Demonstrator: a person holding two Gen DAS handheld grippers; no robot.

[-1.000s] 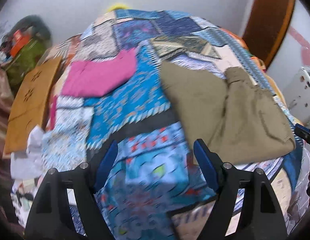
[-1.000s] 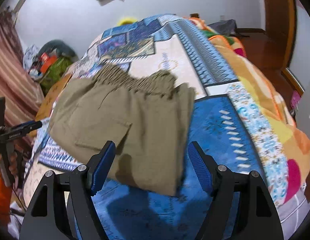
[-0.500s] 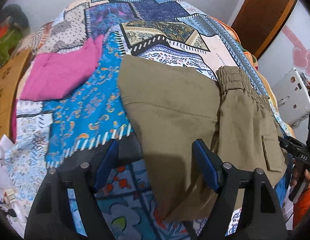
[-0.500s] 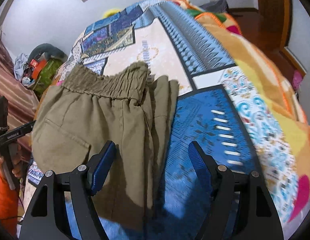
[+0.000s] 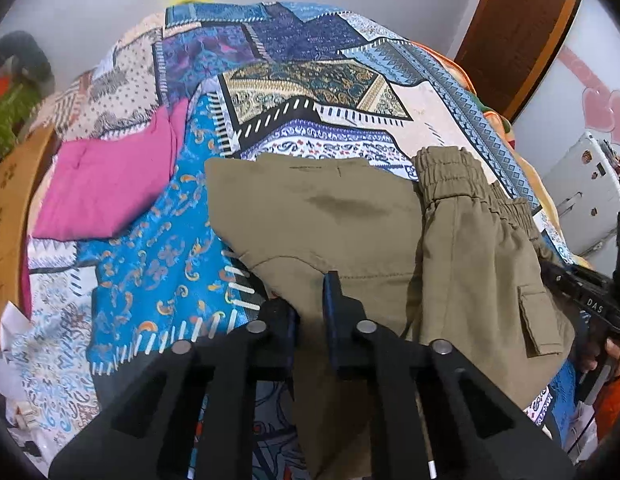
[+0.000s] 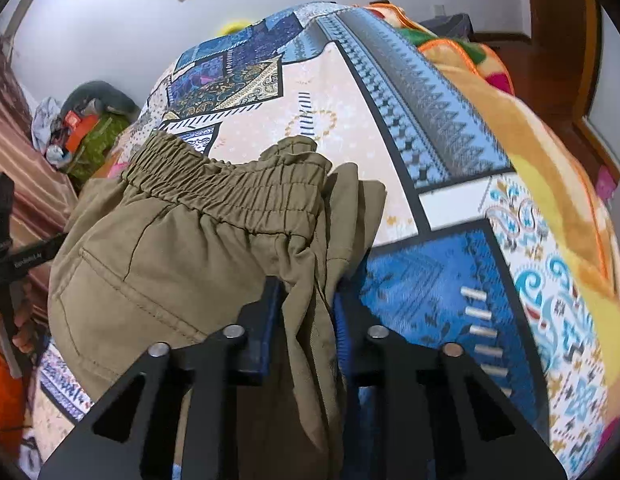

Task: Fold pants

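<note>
A bed (image 5: 158,248) with a blue patchwork cover carries the folded olive pants (image 5: 349,224), a pink cloth (image 5: 110,184) lying apart to their left, and an orange blanket (image 6: 549,168) along the right edge.

Left gripper (image 5: 310,300) and right gripper (image 6: 306,300) (2 total) pinched closed.

The pants (image 5: 349,232) lie on the bedspread (image 5: 294,80), their elastic waistband (image 6: 230,188) at the far side of the pants and a flap pocket (image 5: 537,320) at the right edge. To the left of the pants a folded cloth (image 5: 110,184) rests on the same bedspread, apart from them. The left gripper (image 5: 310,312) sits at the pants' near edge with cloth between its fingers, and the right gripper (image 6: 306,320) sits at the pants' right side, fabric bunched between its fingers.
</note>
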